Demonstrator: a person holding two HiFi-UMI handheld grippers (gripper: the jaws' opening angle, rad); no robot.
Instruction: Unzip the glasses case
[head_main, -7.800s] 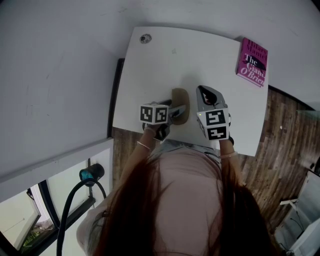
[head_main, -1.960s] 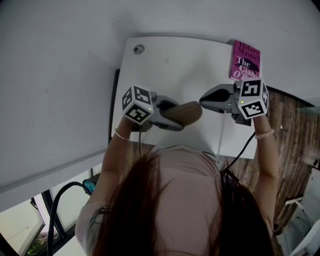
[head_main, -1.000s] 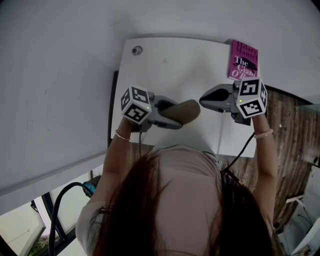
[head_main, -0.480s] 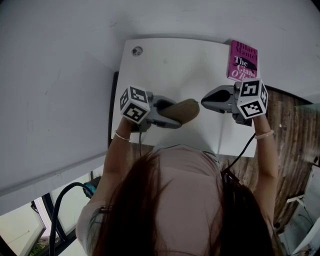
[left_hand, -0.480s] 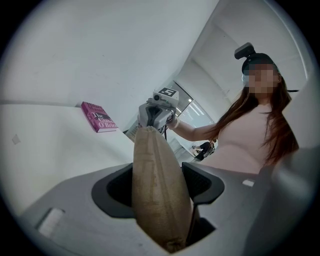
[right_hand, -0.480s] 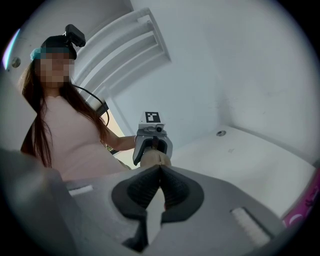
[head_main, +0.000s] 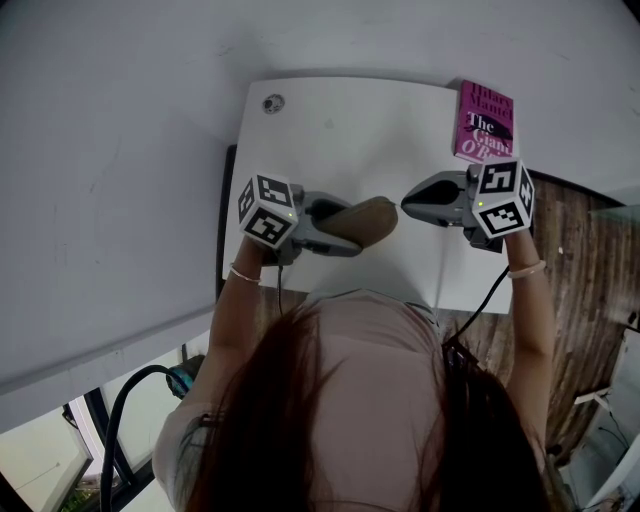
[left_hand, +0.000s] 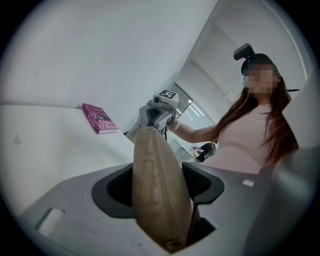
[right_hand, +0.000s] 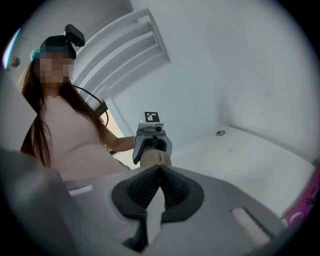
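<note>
The tan fabric glasses case (head_main: 368, 219) is held just above the white table (head_main: 340, 130), lying crosswise in front of the person. My left gripper (head_main: 345, 226) is shut on its left end. In the left gripper view the case (left_hand: 159, 190) fills the gap between the pads, seam edge up. My right gripper (head_main: 407, 204) faces the case's right end from the right, very close to it. Its jaws are shut in the right gripper view (right_hand: 159, 168), with nothing visible between the pads. Just beyond them are the case's end (right_hand: 152, 158) and the left gripper (right_hand: 151, 136).
A pink book (head_main: 485, 121) lies at the table's far right corner, also visible in the left gripper view (left_hand: 99, 118). A small round fitting (head_main: 272, 103) sits in the far left corner. Wooden floor (head_main: 580, 300) lies to the right of the table.
At first the case lay on the table between both grippers. It is now raised in the left gripper, with the right gripper swung round to its right end. Nothing moved over the last second.
</note>
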